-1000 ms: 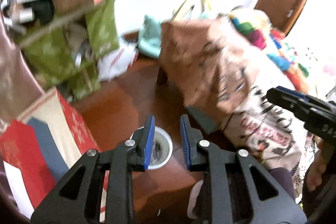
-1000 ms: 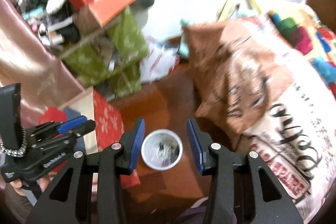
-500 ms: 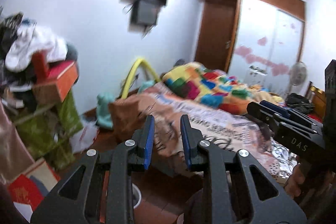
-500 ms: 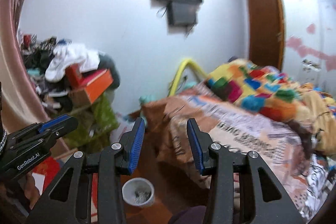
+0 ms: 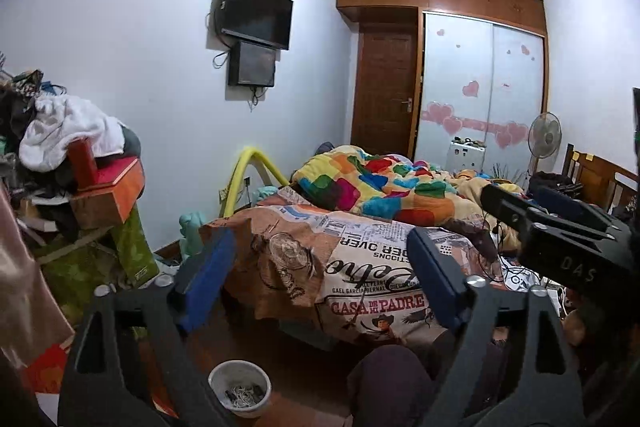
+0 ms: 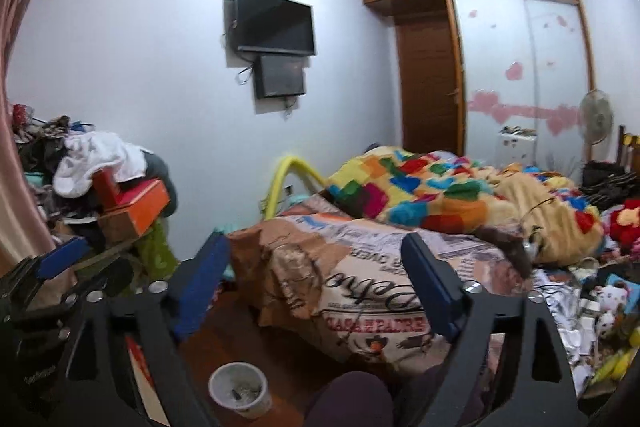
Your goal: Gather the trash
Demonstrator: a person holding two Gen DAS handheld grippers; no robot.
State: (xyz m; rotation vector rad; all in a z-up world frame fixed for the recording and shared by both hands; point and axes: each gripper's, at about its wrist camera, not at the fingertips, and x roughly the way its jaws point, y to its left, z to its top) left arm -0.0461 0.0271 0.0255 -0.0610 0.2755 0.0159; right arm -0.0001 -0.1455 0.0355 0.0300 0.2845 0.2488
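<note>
A small white tub (image 5: 239,392) with scraps in it stands on the wooden floor below both grippers; it also shows in the right wrist view (image 6: 239,389). My left gripper (image 5: 320,267) is open and empty, raised and facing the bed. My right gripper (image 6: 316,263) is open and empty, level with it. The right gripper shows at the right edge of the left wrist view (image 5: 560,227); the left gripper shows at the left edge of the right wrist view (image 6: 60,267). Small papers and clutter (image 6: 592,307) lie on the bed's right side.
A bed (image 5: 360,267) with a printed cover and a patchwork blanket (image 5: 380,187) fills the middle. A heap of boxes and clothes (image 5: 80,167) stands at the left. A wall TV (image 5: 256,15), a door (image 5: 384,87), a wardrobe and a fan (image 5: 544,135) are behind.
Both grippers have tilted up from the floor and the white tub to face across the room. Both have opened wider. The tub now sits at the bottom of each view.
</note>
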